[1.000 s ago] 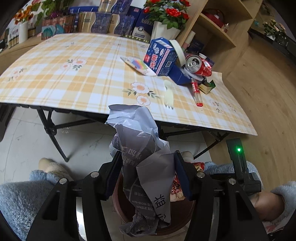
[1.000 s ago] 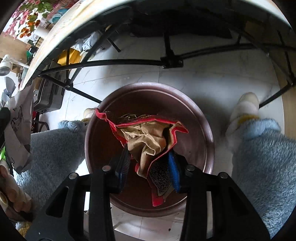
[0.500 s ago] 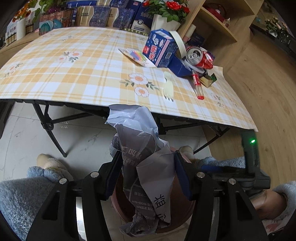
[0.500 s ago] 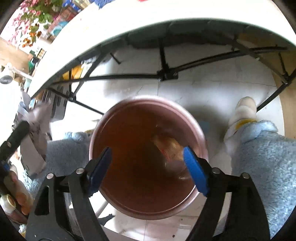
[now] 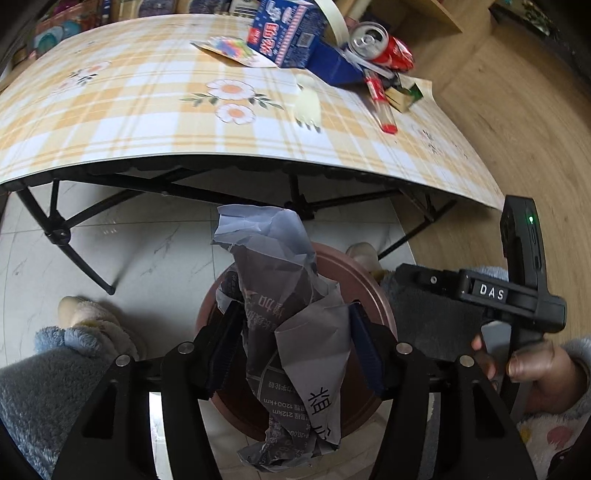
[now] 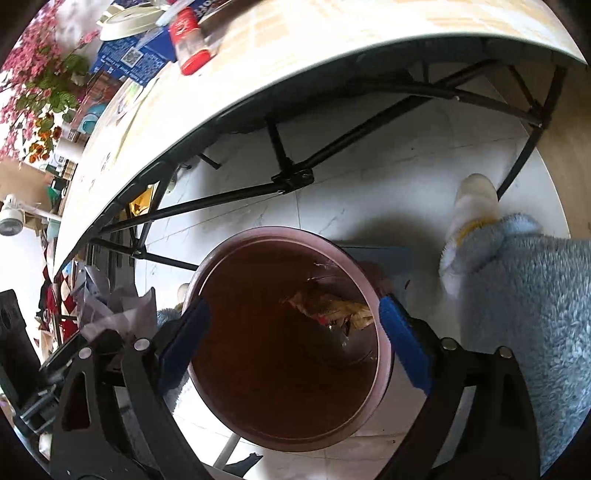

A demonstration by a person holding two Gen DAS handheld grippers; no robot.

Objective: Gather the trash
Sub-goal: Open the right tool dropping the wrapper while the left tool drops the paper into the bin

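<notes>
My left gripper (image 5: 291,321) hangs over the brown round bin (image 5: 354,266) with a crumpled grey printed paper (image 5: 273,266) between its pads. Both pads still touch the paper while the jaws ease open. My right gripper (image 6: 293,306) is above the same bin (image 6: 266,234); its jaws are opening wide with nothing between them. A red-and-tan wrapper (image 6: 332,310) lies inside the bin. On the checked table sit a red can (image 5: 380,48), a blue carton (image 5: 288,33) and a red tube (image 5: 380,103).
The table's edge (image 5: 258,158) and its black folding legs (image 6: 291,177) run just beyond the bin. A person's fuzzy blue legs and slippers (image 6: 517,295) flank the bin on the tiled floor. A hand holds the right gripper's black handle (image 5: 517,295).
The right gripper opened and the red-and-tan wrapper dropped from it into the bin. The left gripper sank with the paper and now hangs over the bin.
</notes>
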